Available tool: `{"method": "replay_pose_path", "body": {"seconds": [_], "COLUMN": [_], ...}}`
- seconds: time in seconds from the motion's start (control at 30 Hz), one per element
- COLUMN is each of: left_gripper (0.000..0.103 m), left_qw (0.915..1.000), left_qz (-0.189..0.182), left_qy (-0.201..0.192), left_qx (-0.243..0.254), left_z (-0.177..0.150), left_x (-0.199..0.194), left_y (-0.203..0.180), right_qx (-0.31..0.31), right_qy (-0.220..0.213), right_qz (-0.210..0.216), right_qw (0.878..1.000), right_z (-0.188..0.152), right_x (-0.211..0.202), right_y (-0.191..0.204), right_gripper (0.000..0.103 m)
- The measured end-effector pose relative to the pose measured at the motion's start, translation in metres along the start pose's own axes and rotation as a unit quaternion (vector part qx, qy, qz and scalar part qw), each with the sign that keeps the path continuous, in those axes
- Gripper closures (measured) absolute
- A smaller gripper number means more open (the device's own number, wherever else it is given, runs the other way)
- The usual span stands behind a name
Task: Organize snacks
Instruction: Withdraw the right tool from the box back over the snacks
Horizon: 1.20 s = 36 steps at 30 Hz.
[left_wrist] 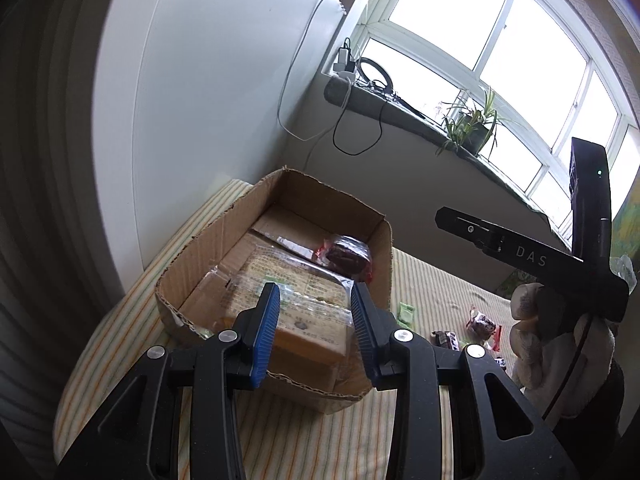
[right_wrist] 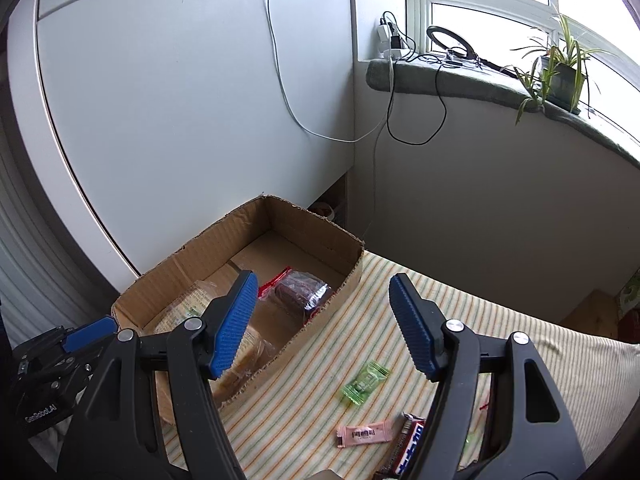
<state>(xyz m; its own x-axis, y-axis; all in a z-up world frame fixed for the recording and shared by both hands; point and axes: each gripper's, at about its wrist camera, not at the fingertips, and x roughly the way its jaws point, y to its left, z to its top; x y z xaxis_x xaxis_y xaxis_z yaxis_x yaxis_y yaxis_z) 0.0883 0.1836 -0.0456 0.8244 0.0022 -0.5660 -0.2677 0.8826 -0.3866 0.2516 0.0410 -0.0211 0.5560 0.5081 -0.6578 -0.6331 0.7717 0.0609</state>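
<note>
Plainly, surface: a tabletop under a cloth with thin yellow and green stripes carries everything.
Box: an open cardboard box stands at the far left of the cloth, close to a white wall panel; its torn rims stand upright all round.
Inside the box: a large clear-wrapped pack of tan biscuits lies at the near end, and a dark red wrapped snack lies beyond it toward the far right corner.
Loose snacks: a green candy, a pink candy and a dark bar with blue-and-white print lie on the cloth right of the box; another red-wrapped snack lies further right.
Left claw: its blue pads are parted a little, nothing between them, hanging over the near end of the box above the biscuit pack.
Right claw: jaws wide apart and empty, above the box's right wall and the cloth beside it.
Hand: a white-gloved hand holds the right tool's handle.
Around: a grey windowsill carries a potted plant, a ring light and chargers; cables hang down the wall behind the box.
In the way: the box's near right wall stands between the loose snacks and the box floor.
</note>
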Motion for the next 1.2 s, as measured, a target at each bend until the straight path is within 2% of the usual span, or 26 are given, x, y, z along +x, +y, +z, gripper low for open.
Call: {"method": "replay_pose_path", "body": {"seconds": [0.2, 0.37, 0.6, 0.8, 0.97, 1.2], "left_gripper": [0.068, 0.068, 0.068, 0.068, 0.068, 0.068], "left_qw": [0.9997, 0.9989, 0.9960, 0.9927, 0.9895, 0.9825], "left_qz": [-0.022, -0.041, -0.067, -0.082, -0.094, -0.105], "left_qy": [0.006, 0.017, 0.044, 0.070, 0.090, 0.129], "left_qx": [0.006, 0.017, 0.039, 0.054, 0.064, 0.083], "left_z": [-0.009, -0.019, -0.036, -0.048, -0.059, -0.078], "left_x": [-0.003, -0.002, 0.008, 0.022, 0.030, 0.050], "left_y": [-0.018, -0.035, -0.065, -0.086, -0.104, -0.125], "right_qx": [0.021, 0.029, 0.064, 0.098, 0.120, 0.108], "right_qy": [-0.010, -0.014, 0.009, 0.040, 0.065, 0.074], "right_qz": [-0.014, -0.042, -0.086, -0.111, -0.100, -0.051], "right_qw": [1.000, 0.999, 0.994, 0.988, 0.986, 0.990], "right_z": [-0.019, -0.047, -0.100, -0.147, -0.182, -0.206], "right_x": [-0.039, -0.076, -0.114, -0.125, -0.126, -0.116], "right_y": [-0.029, -0.059, -0.112, -0.151, -0.167, -0.135], "right_gripper": [0.032, 0.032, 0.032, 0.032, 0.032, 0.032]}}
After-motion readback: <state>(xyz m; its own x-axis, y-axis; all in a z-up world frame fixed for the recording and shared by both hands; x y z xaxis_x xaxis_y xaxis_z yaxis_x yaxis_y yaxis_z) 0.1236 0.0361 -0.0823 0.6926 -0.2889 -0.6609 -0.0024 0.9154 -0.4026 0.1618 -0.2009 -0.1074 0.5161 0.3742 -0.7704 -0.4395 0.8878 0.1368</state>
